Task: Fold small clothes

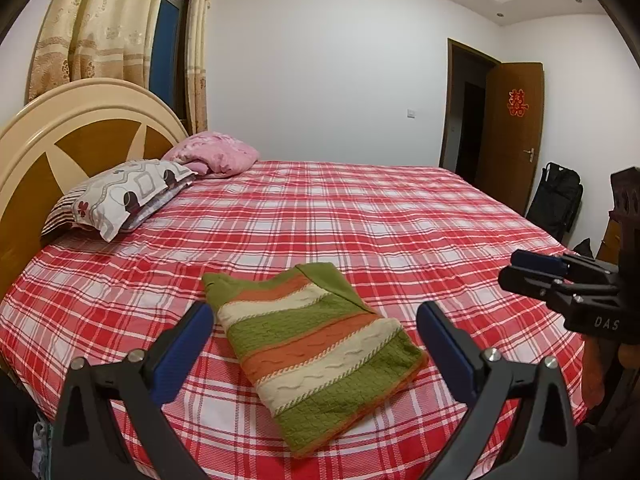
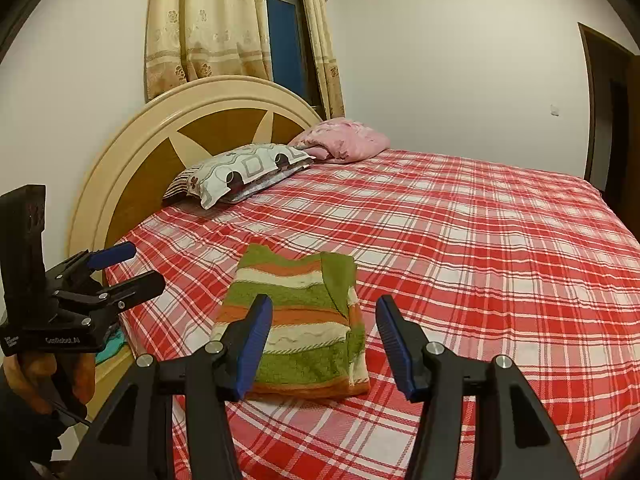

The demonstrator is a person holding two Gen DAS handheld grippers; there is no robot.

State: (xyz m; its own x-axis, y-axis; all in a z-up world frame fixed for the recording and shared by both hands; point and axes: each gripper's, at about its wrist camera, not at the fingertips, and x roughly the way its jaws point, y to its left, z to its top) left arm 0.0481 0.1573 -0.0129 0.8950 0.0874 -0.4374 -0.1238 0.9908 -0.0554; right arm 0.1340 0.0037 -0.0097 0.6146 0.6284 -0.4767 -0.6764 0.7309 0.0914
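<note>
Left wrist view: we read "DAS" on our right gripper [image 1: 516,270], fingers spread; our left gripper [image 1: 314,320], spread wide, hovers before the folded striped sweater [image 1: 316,352].

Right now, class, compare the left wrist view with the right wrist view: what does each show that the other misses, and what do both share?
Only the left wrist view shows the open brown door with its red paper decoration and a black bag by the wall. Only the right wrist view shows the hand gripping the left tongs. Both show the folded striped sweater on the red plaid bed, the pillows and both tongs open, including the right tongs.
</note>
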